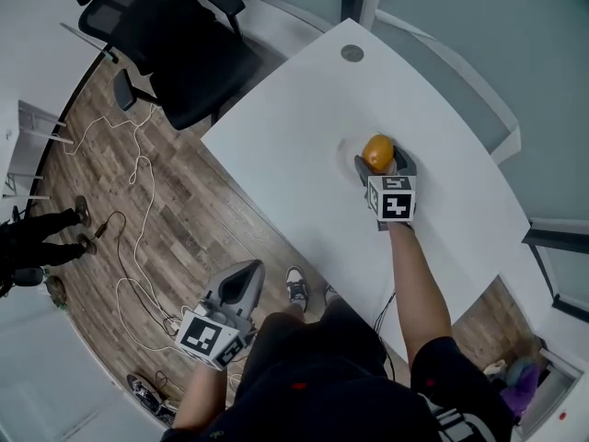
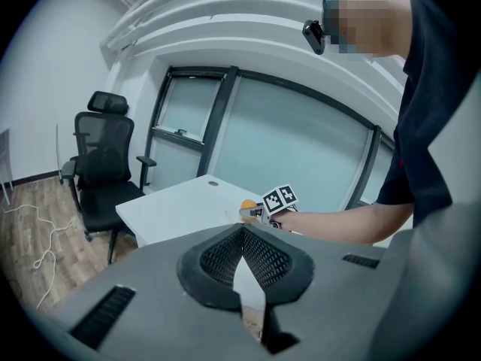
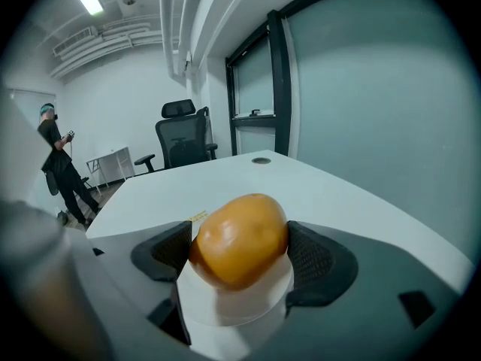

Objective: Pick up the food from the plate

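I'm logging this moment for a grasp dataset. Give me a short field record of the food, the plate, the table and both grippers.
food: one round orange piece, sitting on the plate
plate: white, on the table
table: white, otherwise bare apart from a round cable port
right gripper: jaws wide apart, one on each side of the food
left gripper: jaws together, nothing in them, held off the table's edge above the wood floor
nearby: black office chair at the table's far side
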The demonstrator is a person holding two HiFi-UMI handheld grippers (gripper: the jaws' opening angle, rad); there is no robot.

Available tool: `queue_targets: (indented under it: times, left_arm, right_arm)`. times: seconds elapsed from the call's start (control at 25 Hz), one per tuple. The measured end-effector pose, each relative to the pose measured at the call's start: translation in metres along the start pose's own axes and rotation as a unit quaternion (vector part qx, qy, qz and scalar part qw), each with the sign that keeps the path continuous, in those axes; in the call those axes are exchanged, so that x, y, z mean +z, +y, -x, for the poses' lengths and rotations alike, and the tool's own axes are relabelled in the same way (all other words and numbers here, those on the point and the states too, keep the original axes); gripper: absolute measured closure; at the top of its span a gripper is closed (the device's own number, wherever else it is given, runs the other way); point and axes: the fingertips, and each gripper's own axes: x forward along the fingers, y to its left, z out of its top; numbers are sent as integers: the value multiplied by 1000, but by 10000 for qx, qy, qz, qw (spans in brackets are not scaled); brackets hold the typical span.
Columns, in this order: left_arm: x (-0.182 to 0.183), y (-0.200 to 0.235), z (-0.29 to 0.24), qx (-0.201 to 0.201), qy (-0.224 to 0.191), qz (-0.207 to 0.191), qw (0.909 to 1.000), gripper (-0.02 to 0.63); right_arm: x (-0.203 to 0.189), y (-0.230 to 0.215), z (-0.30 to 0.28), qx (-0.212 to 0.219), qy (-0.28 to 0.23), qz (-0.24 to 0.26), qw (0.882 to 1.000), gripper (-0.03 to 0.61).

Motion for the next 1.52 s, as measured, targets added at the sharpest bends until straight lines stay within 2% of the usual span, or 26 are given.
queue_targets:
  times: [0.32, 0.52, 0.72, 0.96, 1.12, 1.28, 1.52]
  left_arm:
    - [9, -10, 14, -165, -195, -112, 9996, 594]
    - [27, -26, 23, -422, -425, -272, 9978, 594]
    - [58, -48, 31, -792, -761, -620, 9920, 594]
    - [97, -81, 55, -1155, -1194, -977, 9813, 594]
    - [119, -96, 65, -1221, -1401, -1096, 9765, 594]
    - [140, -114, 67, -1345, -1588, -1274, 9698, 594]
    - [145, -128, 70, -1517, -1694, -1380, 9640, 594]
  right_arm:
    - [54, 16, 71, -49, -898, 196, 9958, 190]
    - [91, 33, 151, -62, -1456, 424, 9884, 190]
    - [117, 47, 243, -162, -1973, 468, 9791, 190]
    - [128, 78, 343, -293, -2427, 695, 9672, 190]
    - [129, 92, 390, -391, -2677, 739, 9599, 190]
    - [131, 99, 419, -382, -2864, 820, 9538, 190]
    - [132, 103, 435, -396, -2950, 787, 9514, 190]
